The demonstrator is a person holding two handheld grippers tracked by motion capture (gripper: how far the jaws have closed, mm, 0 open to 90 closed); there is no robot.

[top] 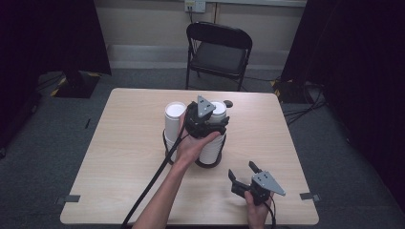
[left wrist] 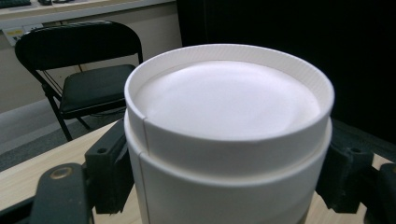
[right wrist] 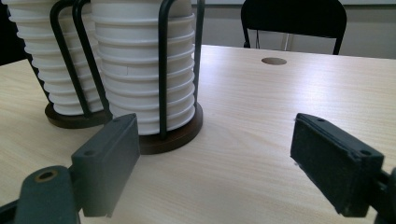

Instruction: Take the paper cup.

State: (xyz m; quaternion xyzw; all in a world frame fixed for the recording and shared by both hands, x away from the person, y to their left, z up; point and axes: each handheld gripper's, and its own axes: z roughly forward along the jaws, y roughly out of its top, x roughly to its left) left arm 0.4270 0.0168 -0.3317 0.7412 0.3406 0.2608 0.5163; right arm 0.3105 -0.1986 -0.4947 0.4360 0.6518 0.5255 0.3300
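Now the left gripper [top: 206, 125] is at the top of the right stack of white paper cups [top: 212, 138], which stands upside down in a black wire holder with a round dark base [top: 208, 163]. In the left gripper view, the uppermost white cup [left wrist: 229, 121] lies directly between the two black jaws, with its ribbed rim and flat bottom facing up. The pads [left wrist: 108, 168] stand against the two sides of the cup wall and seem to press on it, so the jaws are narrowed around the cup and hold it. The cup sits on the stack below it.

Just to the left of this gripper, in the high view, stands a second stack of white paper cups [top: 174, 125] in its own wire holder, close beside the first one.

The right gripper [top: 246, 171] is near the front edge of the light wooden table [top: 129, 157], well apart from both stacks and to the right of them. Its jaws are spread wide and nothing is between them. In the right gripper view the two pads [right wrist: 107, 161] stand far apart over bare table, and ahead of them to the left are the two cup stacks with their black wires and round bases [right wrist: 173, 135].

Behind the table stands a black folding chair [top: 219, 52]. A small round hole [right wrist: 274, 61] is in the table top, ahead of the right gripper.
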